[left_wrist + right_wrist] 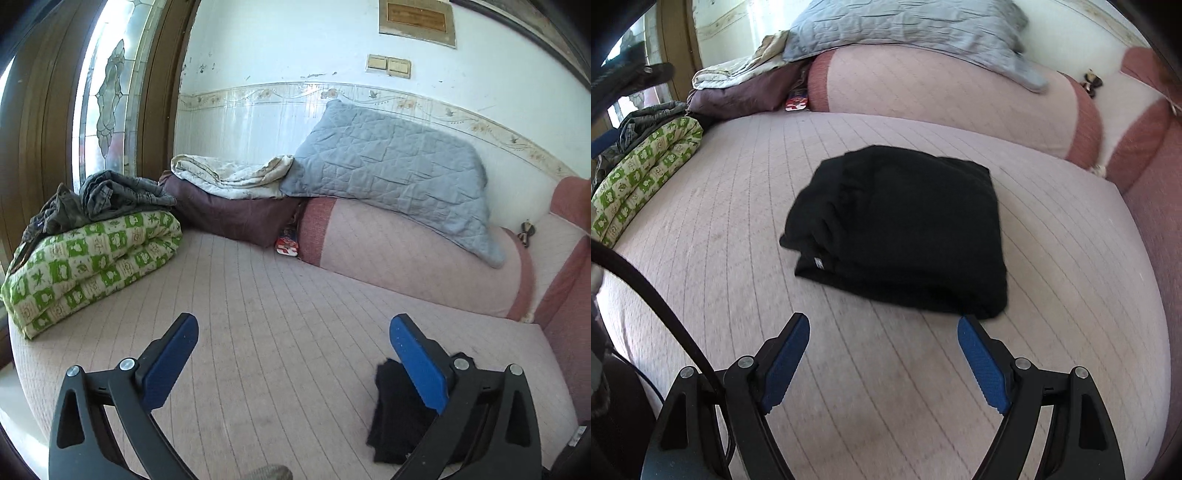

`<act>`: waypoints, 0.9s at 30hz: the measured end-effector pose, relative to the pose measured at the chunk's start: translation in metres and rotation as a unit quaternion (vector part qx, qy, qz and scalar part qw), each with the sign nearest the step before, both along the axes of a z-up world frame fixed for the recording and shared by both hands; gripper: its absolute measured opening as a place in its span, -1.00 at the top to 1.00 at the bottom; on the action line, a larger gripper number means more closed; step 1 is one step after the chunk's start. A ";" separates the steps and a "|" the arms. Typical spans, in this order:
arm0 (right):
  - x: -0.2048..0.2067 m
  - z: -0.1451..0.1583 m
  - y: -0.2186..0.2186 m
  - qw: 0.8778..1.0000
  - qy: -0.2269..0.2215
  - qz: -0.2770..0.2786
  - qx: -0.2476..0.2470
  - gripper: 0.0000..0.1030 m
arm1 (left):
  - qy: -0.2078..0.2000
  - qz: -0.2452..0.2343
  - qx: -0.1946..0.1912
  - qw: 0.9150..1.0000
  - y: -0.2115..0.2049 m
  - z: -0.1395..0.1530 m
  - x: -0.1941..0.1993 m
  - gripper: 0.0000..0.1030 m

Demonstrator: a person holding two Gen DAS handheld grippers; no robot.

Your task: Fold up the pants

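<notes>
The black pants (901,229) lie folded into a compact rectangle on the pink quilted bed (738,206). A small white label shows at their near left edge. My right gripper (882,325) is open and empty, just short of the pants' near edge and above the bed. My left gripper (293,325) is open and empty over bare mattress (258,295). In the left wrist view the pants (395,410) show partly behind my right finger (417,362), at the lower right.
A folded green-and-white quilt (88,266) with grey clothes (110,195) on top sits at the left. A maroon bundle (229,214), cream cloth, a blue quilted pillow (391,166) and a pink bolster (406,254) line the wall. A black cable (653,302) crosses the left.
</notes>
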State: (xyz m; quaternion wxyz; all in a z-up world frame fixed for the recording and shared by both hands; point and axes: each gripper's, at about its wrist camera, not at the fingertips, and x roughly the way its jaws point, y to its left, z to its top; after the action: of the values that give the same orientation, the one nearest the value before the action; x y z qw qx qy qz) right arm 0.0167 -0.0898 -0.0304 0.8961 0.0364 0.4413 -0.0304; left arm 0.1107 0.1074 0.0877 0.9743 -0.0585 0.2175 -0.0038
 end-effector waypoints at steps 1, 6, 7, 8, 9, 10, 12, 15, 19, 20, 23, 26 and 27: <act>-0.004 0.000 0.000 1.000 -0.001 -0.002 0.002 -0.69 | 0.003 -0.001 0.003 1.000 -0.001 -0.001 -0.004 -1.00; -0.018 -0.002 0.003 1.000 -0.002 -0.003 0.010 -0.69 | 0.044 -0.031 0.017 0.998 -0.003 -0.023 -0.025 -1.00; -0.020 -0.003 0.005 1.000 0.000 -0.003 0.010 -0.70 | 0.056 -0.035 0.015 0.998 -0.004 -0.028 -0.026 -1.00; -0.021 -0.003 0.005 1.000 0.001 -0.004 0.011 -0.70 | 0.070 -0.041 0.014 0.997 -0.004 -0.033 -0.026 -1.00; -0.022 -0.004 0.006 1.000 0.002 -0.005 0.012 -0.70 | 0.085 -0.049 0.011 0.995 -0.005 -0.038 -0.025 -1.00; -0.022 -0.004 0.007 1.000 0.004 -0.005 0.013 -0.70 | 0.097 -0.056 0.007 0.994 -0.004 -0.041 -0.023 -1.00; -0.023 -0.004 0.011 1.000 0.003 -0.003 0.013 -0.70 | 0.107 -0.060 0.000 0.992 -0.003 -0.044 -0.020 -1.00; -0.022 -0.002 0.018 1.000 0.004 0.002 0.005 -0.71 | 0.110 -0.057 -0.011 0.992 0.002 -0.045 -0.018 -1.00; -0.019 -0.002 0.025 1.000 0.004 0.012 -0.006 -0.73 | 0.121 -0.061 -0.025 0.990 0.006 -0.048 -0.014 -1.00; -0.017 -0.003 0.026 1.000 0.005 0.014 -0.007 -0.73 | 0.125 -0.061 -0.028 0.990 0.007 -0.049 -0.013 -1.00; -0.014 -0.006 0.028 1.000 0.009 0.016 -0.003 -0.73 | 0.139 -0.064 -0.038 0.987 0.008 -0.053 -0.009 -1.00; -0.011 -0.010 0.028 1.000 0.012 0.018 0.000 -0.73 | 0.147 -0.065 -0.043 0.986 0.008 -0.055 -0.007 -1.00; -0.011 -0.012 0.029 1.000 0.013 0.019 0.000 -0.73 | 0.149 -0.066 -0.042 0.986 0.006 -0.057 -0.007 -1.00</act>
State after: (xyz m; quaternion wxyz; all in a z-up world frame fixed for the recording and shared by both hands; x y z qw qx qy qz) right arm 0.0060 -0.0612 -0.0423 0.8905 0.0276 0.4539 -0.0137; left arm 0.1039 0.1136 0.0312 0.9254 -0.0849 0.3630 -0.0682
